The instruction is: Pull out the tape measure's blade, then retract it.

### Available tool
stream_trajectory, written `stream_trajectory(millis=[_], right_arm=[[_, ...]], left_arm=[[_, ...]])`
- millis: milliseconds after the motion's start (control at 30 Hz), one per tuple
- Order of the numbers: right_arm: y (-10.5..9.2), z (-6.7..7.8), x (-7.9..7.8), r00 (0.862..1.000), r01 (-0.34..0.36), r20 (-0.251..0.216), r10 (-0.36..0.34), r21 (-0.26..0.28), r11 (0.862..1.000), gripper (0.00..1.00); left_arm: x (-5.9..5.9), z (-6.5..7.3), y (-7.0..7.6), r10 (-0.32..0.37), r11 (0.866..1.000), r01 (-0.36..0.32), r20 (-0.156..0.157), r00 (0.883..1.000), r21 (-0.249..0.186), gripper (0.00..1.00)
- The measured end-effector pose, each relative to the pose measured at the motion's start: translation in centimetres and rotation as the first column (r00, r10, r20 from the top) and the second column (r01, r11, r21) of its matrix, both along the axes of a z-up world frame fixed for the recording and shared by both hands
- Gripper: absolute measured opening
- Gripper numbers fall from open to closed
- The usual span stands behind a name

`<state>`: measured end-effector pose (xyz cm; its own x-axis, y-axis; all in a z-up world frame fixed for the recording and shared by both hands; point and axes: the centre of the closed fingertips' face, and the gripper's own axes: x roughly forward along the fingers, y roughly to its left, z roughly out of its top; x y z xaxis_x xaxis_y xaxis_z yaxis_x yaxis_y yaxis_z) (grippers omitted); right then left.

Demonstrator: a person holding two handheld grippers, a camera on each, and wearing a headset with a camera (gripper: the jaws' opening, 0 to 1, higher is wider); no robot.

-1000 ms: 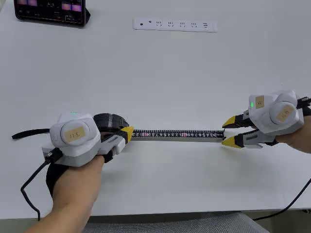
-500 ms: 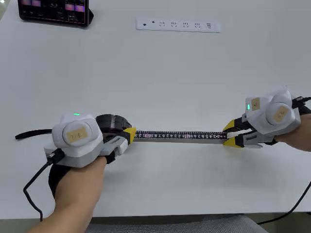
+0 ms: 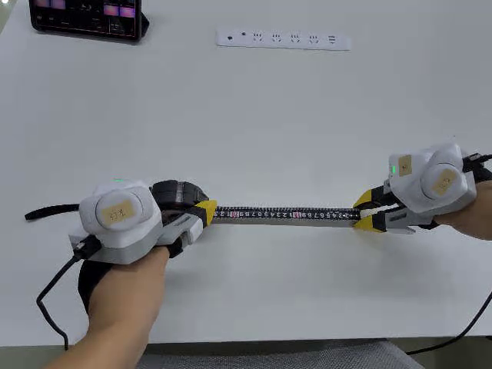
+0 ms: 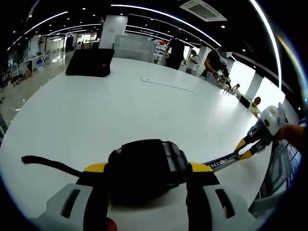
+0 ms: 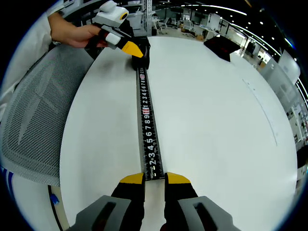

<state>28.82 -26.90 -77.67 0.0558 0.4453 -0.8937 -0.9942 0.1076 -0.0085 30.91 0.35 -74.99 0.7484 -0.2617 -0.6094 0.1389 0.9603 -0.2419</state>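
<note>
A black tape measure case (image 3: 178, 194) (image 4: 147, 168) sits on the white table, and my left gripper (image 3: 201, 213) (image 4: 148, 168) is shut on it. Its black blade (image 3: 284, 214) (image 5: 147, 125) runs out to the right, flat over the table, with white numbers along it. My right gripper (image 3: 364, 213) (image 5: 155, 178) is shut on the blade's end, yellow tips pinching it from both sides. In the right gripper view the case (image 5: 141, 52) lies at the far end of the blade, held by the other gripper (image 5: 126, 45). The case's black strap (image 3: 50, 212) (image 4: 45, 162) trails off to the left.
A white power strip (image 3: 282, 38) lies at the table's far side, and a dark tablet (image 3: 86, 17) with a lit screen stands at the far left. Cables (image 3: 50, 296) hang off the near table edge. A grey mesh chair (image 5: 36, 115) sits below the near edge.
My right gripper has gone from open around the blade's end to shut on it. The left gripper and case have stayed put.
</note>
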Motion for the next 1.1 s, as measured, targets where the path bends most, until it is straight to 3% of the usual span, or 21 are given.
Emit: stream_trajectory(millis=[567, 1100], right_arm=[[0.0, 0.0, 0.1, 1.0, -0.002, -0.004, 0.002, -0.006, 1.0, 0.11], [1.0, 0.2, 0.1, 1.0, -0.011, -0.006, 0.011, 0.0, 1.0, 0.1]], left_arm=[[-0.2, -0.1, 0.0, -0.021, 0.999, 0.022, -0.033, 0.999, 0.026, 0.58], [-0.2, 0.0, -0.1, -0.024, 1.0, 0.025, -0.035, 0.999, 0.01, 0.58]])
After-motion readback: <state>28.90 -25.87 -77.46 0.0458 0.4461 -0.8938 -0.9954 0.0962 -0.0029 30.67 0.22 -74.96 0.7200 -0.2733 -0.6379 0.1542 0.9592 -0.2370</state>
